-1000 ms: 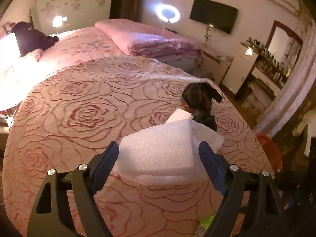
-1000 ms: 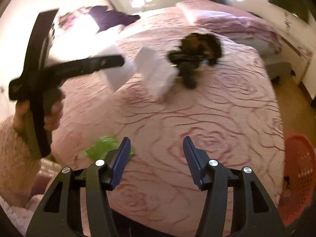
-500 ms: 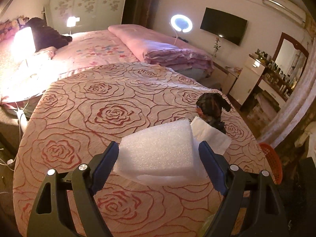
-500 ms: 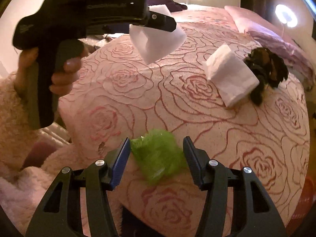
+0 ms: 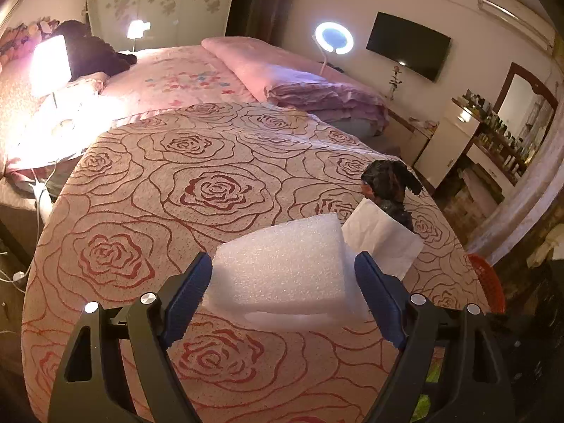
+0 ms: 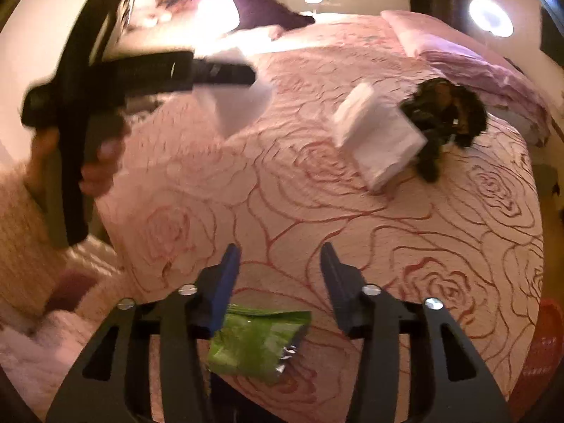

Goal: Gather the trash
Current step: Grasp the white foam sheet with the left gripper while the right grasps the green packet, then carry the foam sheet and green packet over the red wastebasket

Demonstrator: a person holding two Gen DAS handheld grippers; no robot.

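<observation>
- A bedroom in a home, in warm lamplight.
- A large bed under a pink rose-patterned bedspread (image 5: 218, 190), a folded pink quilt (image 5: 282, 77) at its far side.
- A flat black television (image 5: 407, 46) on the cream wall, beside a glowing round ring light (image 5: 333, 38).
- A wood-framed dressing-table mirror (image 5: 525, 102) above crowded bottles.

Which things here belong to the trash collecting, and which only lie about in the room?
Belong to the job:
- white foam block, held in the left gripper
- green wrapper below the closing right gripper, not between its pads
- folded white paper
- crumpled dark bag
- orange basket

Just lying about:
- folded pink quilt
- ring light
- wall TV
</observation>
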